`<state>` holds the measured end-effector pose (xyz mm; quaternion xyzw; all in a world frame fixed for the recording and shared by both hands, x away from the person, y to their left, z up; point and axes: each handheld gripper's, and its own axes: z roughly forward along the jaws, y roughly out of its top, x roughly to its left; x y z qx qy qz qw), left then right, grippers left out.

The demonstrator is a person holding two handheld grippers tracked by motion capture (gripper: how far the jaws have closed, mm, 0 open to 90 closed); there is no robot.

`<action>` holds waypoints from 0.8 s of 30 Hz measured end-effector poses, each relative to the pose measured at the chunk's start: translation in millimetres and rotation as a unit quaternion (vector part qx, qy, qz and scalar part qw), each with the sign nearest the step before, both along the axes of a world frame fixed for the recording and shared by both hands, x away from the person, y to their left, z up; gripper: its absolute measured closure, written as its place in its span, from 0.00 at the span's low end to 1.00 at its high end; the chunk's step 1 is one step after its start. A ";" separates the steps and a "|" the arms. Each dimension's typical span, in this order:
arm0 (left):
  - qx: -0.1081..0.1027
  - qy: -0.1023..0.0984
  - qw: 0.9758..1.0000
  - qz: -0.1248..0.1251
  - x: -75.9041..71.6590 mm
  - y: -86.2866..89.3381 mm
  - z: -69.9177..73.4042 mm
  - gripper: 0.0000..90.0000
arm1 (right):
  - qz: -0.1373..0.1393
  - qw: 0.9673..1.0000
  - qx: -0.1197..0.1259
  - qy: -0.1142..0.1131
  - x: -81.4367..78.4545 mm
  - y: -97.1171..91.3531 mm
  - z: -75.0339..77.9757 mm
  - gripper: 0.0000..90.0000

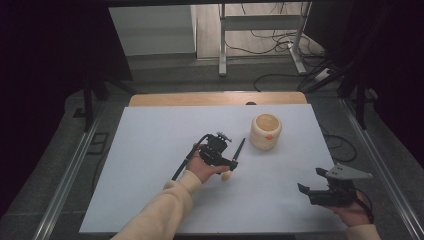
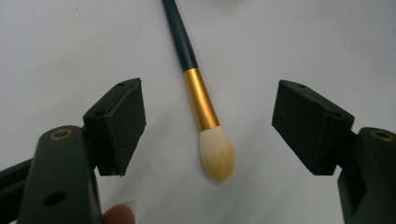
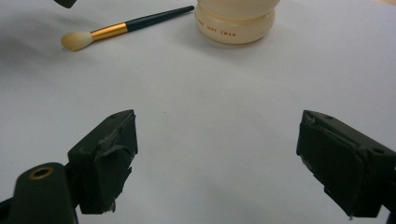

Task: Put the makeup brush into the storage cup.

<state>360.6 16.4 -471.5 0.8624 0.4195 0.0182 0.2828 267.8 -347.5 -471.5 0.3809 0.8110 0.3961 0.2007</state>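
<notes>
Left gripper hovered low over makeup brush, jaws spread wide, one either side of gold ferrule, touching nothing. Brush flat on white table sheet, pale bristle tip towards the person, dark handle pointing away towards cream cup. Seen from high view: left gripper mid-table, brush just beside cup but apart from it, bristle end poking out near the hand. Right gripper parked well apart near right front corner, jaws also wide, nothing between them, aimed at brush and cup from a distance; same gripper at in high view.

Progress, judged: early. Approach and alignment looked done, grasp not yet made, brush not lifted. Left to do, probably: close on ferrule or lower handle, lift, tip brush upright, drop into cup. Cup upright, mouth open, looked empty from above. Destination is a guess from layout
</notes>
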 end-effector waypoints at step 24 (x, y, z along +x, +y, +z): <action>0.023 0.001 1.000 -0.002 11.0 -18.3 -6.0 0.29 | -0.002 1.000 -0.004 0.001 0.4 -0.5 -0.9 0.15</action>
